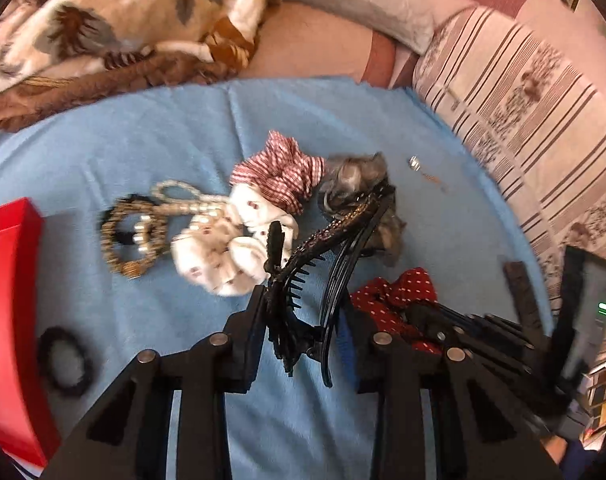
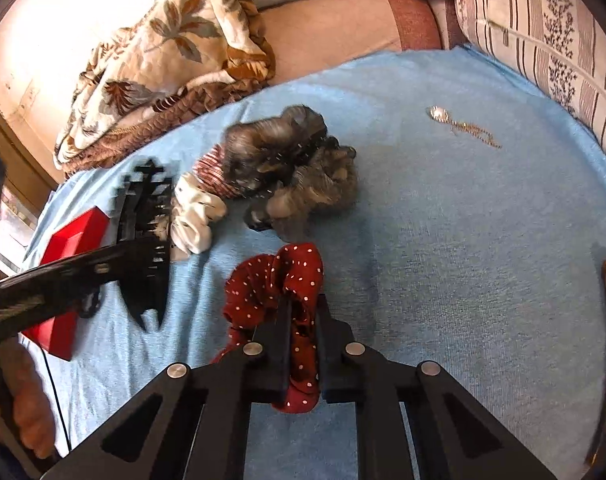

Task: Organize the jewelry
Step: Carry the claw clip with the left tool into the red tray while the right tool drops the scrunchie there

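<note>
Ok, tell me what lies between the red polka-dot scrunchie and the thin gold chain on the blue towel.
Nothing: in the right wrist view, only bare blue towel stretches from the red polka-dot scrunchie, pinched in the right gripper, to the gold chain.

A soft, matt blue terry towel [image 2: 443, 240] covers the bed, its nap slightly rough. On it lie cloth scrunchies: a red polka-dot scrunchie [image 2: 279, 276] of smooth woven fabric, a white scrunchie [image 1: 223, 256] with a satiny look, a checked scrunchie [image 1: 283, 172] and a fuzzy grey scrunchie [image 2: 303, 160] with a faint sheen. The black hair clip [image 1: 299, 280] is glossy hard plastic with glittery studs, the chain [image 2: 471, 130] is shiny metal, the red box [image 1: 7, 280] is smooth and slightly glossy, and each tool [image 2: 303, 320] is matt black plastic with metal pins.
</note>
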The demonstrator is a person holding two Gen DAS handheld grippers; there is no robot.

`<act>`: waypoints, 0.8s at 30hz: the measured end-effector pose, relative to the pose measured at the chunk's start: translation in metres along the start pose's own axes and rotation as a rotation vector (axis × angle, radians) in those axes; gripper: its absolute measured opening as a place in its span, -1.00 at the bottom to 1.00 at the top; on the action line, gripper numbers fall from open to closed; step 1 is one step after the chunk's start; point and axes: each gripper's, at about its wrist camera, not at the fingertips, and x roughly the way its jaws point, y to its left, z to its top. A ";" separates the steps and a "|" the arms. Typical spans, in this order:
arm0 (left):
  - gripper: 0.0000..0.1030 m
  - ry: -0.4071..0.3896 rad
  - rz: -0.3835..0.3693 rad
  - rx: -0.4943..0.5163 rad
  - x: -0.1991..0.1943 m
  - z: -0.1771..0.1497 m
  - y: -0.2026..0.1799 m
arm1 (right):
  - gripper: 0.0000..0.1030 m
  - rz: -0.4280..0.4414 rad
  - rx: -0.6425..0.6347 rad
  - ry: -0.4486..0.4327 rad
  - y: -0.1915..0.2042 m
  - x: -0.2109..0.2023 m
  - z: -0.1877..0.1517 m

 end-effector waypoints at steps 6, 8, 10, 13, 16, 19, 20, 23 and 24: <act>-0.39 -0.077 0.041 -0.052 -0.075 -0.019 0.051 | -0.81 0.003 0.002 -0.045 0.014 -0.025 -0.014; -0.38 -0.098 0.104 -0.074 -0.095 -0.025 0.079 | -0.81 -0.006 -0.027 -0.073 0.026 -0.038 -0.015; -0.38 -0.112 0.168 -0.100 -0.111 -0.030 0.106 | -0.81 0.006 -0.046 -0.092 0.041 -0.050 -0.013; -0.38 -0.115 0.245 -0.185 -0.131 -0.036 0.159 | -0.81 0.070 -0.072 -0.091 0.074 -0.058 -0.006; -0.38 -0.117 0.302 -0.251 -0.143 -0.039 0.208 | -0.81 0.133 -0.132 -0.068 0.120 -0.053 0.004; -0.38 -0.109 0.354 -0.304 -0.144 -0.037 0.251 | -0.81 0.219 -0.177 -0.026 0.172 -0.036 0.019; -0.38 -0.106 0.364 -0.314 -0.143 -0.036 0.261 | -0.81 0.254 -0.194 -0.007 0.195 -0.025 0.026; -0.38 -0.091 0.403 -0.340 -0.137 -0.033 0.292 | -0.81 0.295 -0.240 0.030 0.247 0.006 0.038; -0.38 -0.084 0.410 -0.351 -0.132 -0.030 0.303 | -0.81 0.304 -0.249 0.043 0.259 0.016 0.039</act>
